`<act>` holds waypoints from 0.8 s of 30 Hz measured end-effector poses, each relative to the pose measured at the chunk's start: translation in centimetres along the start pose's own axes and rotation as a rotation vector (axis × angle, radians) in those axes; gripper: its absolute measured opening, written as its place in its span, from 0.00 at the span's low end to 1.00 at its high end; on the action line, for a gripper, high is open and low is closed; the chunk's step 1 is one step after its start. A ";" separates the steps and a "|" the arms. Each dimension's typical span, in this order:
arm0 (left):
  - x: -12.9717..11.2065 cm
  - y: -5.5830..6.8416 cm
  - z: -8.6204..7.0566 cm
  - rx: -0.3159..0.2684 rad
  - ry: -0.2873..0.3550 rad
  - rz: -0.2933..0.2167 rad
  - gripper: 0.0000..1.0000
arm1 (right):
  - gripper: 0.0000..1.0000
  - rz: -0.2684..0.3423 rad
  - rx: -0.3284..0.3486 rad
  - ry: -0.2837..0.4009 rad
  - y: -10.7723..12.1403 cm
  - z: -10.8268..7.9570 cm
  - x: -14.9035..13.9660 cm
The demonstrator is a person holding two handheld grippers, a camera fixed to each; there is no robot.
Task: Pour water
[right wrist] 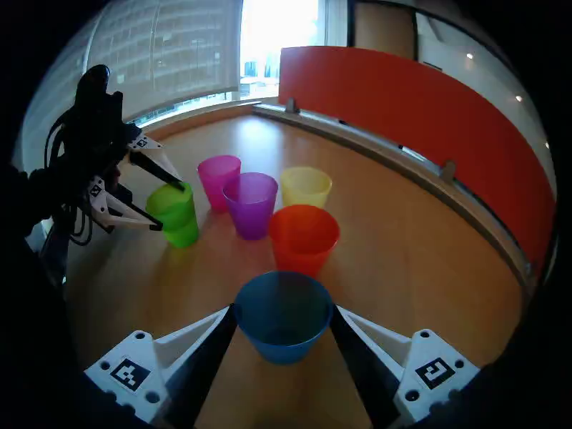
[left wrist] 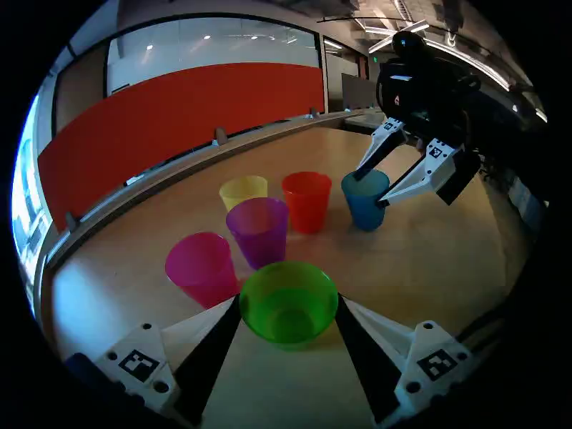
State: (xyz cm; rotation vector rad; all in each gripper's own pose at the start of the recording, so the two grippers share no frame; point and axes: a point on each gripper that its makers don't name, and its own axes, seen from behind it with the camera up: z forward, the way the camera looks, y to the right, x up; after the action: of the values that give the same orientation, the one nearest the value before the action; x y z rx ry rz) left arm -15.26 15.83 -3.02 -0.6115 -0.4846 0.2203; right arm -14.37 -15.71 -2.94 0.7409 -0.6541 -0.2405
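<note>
On a pale wooden surface (left wrist: 429, 264), the left tongs (left wrist: 288, 302) grip an upright translucent green plastic cup (left wrist: 288, 325) from both sides. The right tongs (right wrist: 283, 312) grip an upright translucent blue plastic cup (right wrist: 282, 332) the same way. Between them cluster a pink cup (left wrist: 201, 268), a purple cup (left wrist: 259, 230), a yellow cup (left wrist: 243, 191) and an orange cup (left wrist: 306, 200), the orange one just beside the blue.

The purple cup (left wrist: 259, 230) is hiding much of the yellow cup (left wrist: 243, 190); the blue cup (right wrist: 283, 314) is covering the orange cup (right wrist: 303, 236) at its base.
</note>
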 end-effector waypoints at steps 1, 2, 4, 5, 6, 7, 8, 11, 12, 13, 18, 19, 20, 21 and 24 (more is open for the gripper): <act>0.0 -0.1 0.0 0.001 0.001 -0.001 0.90 | 0.95 0.001 -0.001 0.001 0.0 0.0 0.0; 0.1 -0.1 0.0 0.003 0.002 -0.003 0.91 | 0.95 0.001 -0.003 0.001 0.0 -0.1 -0.1; 0.1 -0.2 0.0 0.005 0.005 -0.008 0.91 | 0.95 0.004 -0.006 0.002 0.0 -0.2 -0.2; 0.2 -0.3 0.0 0.005 0.008 -0.013 0.91 | 0.95 0.007 -0.008 0.003 0.0 -0.2 -0.3; 0.2 -0.3 0.0 0.006 0.011 -0.017 0.91 | 0.95 0.010 -0.010 0.004 0.1 -0.3 -0.3; 0.1 -0.3 0.0 0.005 0.011 -0.019 0.91 | 0.95 0.013 -0.012 0.003 0.1 -0.3 -0.5; 0.1 -0.3 -0.1 0.003 0.011 -0.022 0.91 | 0.95 0.017 -0.013 0.002 0.2 -0.4 -0.6; 0.0 -0.2 -0.1 -0.001 0.007 -0.024 0.91 | 0.95 0.025 -0.020 -0.004 0.4 -0.6 -1.0; 0.0 -0.2 -0.2 -0.002 0.005 -0.025 0.91 | 0.95 0.028 -0.022 -0.006 0.5 -0.7 -1.2; -0.1 -0.2 -0.2 -0.003 0.003 -0.025 0.91 | 0.95 0.028 -0.024 -0.009 0.5 -0.8 -1.4; -0.4 -0.2 -0.2 -0.006 -0.006 -0.024 0.91 | 0.96 0.030 -0.028 -0.021 0.6 -1.0 -2.1; -0.4 -0.1 -0.2 -0.006 -0.007 -0.024 0.91 | 0.96 0.030 -0.029 -0.021 0.6 -1.0 -2.1; -0.4 -0.1 -0.2 -0.005 -0.008 -0.024 0.91 | 0.96 0.030 -0.029 -0.022 0.6 -1.0 -2.2; -0.4 -0.1 -0.2 -0.005 -0.009 -0.024 0.91 | 0.97 0.031 -0.030 -0.023 0.6 -1.0 -2.2; -0.5 -0.1 -0.3 -0.005 -0.015 -0.023 0.91 | 1.00 0.028 -0.033 -0.023 0.6 -0.9 -2.2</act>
State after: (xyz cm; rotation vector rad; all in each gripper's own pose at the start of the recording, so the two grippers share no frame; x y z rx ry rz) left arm -15.55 15.44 -3.38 -0.6089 -0.5062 0.2019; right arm -15.54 -13.83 -4.12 0.6979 -0.6801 -0.2342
